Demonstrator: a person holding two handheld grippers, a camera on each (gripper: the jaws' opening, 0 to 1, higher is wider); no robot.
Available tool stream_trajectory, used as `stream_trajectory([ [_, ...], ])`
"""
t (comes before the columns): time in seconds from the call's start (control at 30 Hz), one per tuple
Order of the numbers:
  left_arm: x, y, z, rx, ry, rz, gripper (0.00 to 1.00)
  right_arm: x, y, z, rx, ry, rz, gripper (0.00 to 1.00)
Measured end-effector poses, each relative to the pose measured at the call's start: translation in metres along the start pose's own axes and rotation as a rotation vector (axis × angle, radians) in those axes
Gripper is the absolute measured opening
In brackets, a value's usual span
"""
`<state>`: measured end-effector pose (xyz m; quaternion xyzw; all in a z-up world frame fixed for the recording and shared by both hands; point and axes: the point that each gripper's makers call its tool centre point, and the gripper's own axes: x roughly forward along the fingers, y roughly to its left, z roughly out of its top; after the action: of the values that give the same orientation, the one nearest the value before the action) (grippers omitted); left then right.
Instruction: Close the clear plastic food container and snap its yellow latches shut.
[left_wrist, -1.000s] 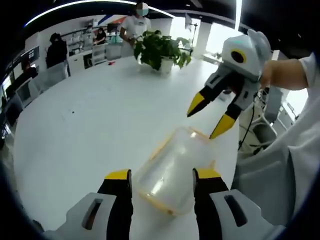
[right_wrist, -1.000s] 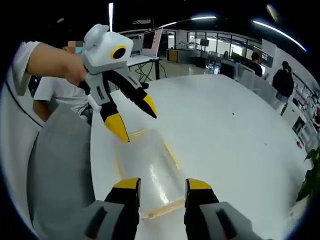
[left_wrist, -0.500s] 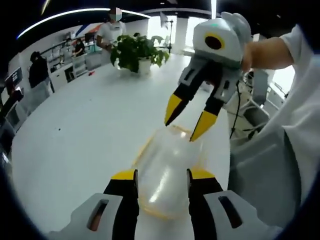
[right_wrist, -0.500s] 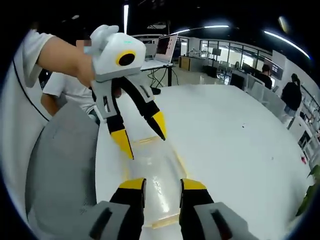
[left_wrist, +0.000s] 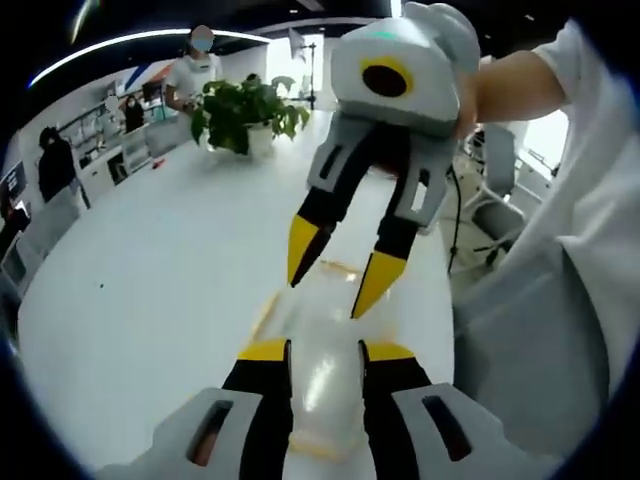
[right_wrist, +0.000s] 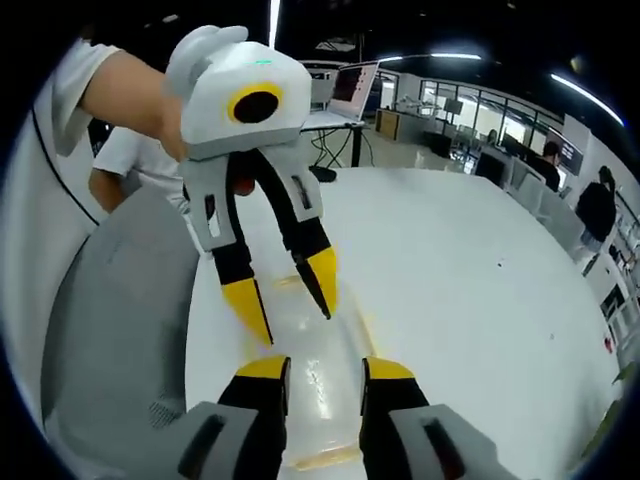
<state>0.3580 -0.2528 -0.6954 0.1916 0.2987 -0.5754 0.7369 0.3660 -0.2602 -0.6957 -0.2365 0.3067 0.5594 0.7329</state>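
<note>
Left tool (left_wrist: 325, 352): jaws narrowed onto the near end of the clear container (left_wrist: 318, 375), one yellow tip on each side wall, apparently touching. Container lies on the white tabletop (left_wrist: 150, 270) directly ahead of this tool, running away from it; yellow trim shows along its edges. Latch state cannot be told.

Right tool (right_wrist: 325, 368): jaws likewise drawn in on the opposite end of the container (right_wrist: 315, 385), tips against its sides. In the left gripper view the right tool (left_wrist: 335, 275) hangs just beyond the far end, jaws parted, tips down over the lid.

A potted plant (left_wrist: 240, 112) stands well beyond the left tool, and a grey chair back (right_wrist: 115, 330) stands to the left of the right tool.
</note>
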Motion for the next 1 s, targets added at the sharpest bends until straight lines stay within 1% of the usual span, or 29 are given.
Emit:
stream_trajectory([
  [0.1, 0.003, -0.003, 0.001, 0.006, -0.006, -0.011, 0.22, 0.004, 0.001, 0.003, -0.012, -0.001, 0.012, 0.25],
  [0.17, 0.006, -0.005, -0.001, 0.041, 0.011, -0.019, 0.22, 0.007, 0.002, 0.003, -0.024, 0.007, 0.018, 0.24],
  [0.3, 0.011, -0.009, -0.005, 0.057, 0.026, -0.03, 0.23, 0.012, 0.004, 0.003, -0.038, 0.016, 0.035, 0.25],
  [0.4, 0.012, -0.013, -0.004, 0.066, 0.026, -0.039, 0.24, 0.017, 0.007, 0.003, -0.048, 0.024, 0.055, 0.27],
  [0.47, 0.013, -0.017, -0.004, 0.079, 0.028, -0.054, 0.25, 0.019, 0.006, 0.002, -0.059, 0.029, 0.055, 0.28],
  [0.6, 0.014, -0.02, -0.008, 0.085, 0.038, -0.056, 0.26, 0.022, 0.004, 0.002, -0.057, 0.041, 0.065, 0.3],
  [0.67, 0.015, -0.022, -0.01, 0.085, 0.036, -0.052, 0.27, 0.024, 0.003, 0.001, -0.048, 0.049, 0.072, 0.33],
  [0.7, 0.016, -0.024, -0.011, 0.092, 0.037, -0.049, 0.28, 0.023, 0.003, 0.002, -0.056, 0.043, 0.071, 0.35],
  [0.77, 0.017, -0.025, -0.013, 0.114, 0.039, -0.04, 0.29, 0.025, 0.002, 0.001, -0.062, 0.051, 0.077, 0.39],
  [0.8, 0.017, -0.026, -0.014, 0.123, 0.04, -0.038, 0.28, 0.026, 0.002, -0.001, -0.052, 0.06, 0.088, 0.43],
  [0.87, 0.017, -0.027, -0.014, 0.146, 0.038, -0.032, 0.26, 0.028, 0.0, -0.004, -0.049, 0.072, 0.084, 0.54],
  [0.9, 0.016, -0.026, -0.014, 0.148, 0.036, -0.027, 0.27, 0.028, 0.0, -0.005, -0.05, 0.078, 0.093, 0.56],
  [1.0, 0.015, -0.024, -0.015, 0.16, 0.041, -0.019, 0.29, 0.028, 0.0, -0.005, -0.041, 0.081, 0.118, 0.56],
])
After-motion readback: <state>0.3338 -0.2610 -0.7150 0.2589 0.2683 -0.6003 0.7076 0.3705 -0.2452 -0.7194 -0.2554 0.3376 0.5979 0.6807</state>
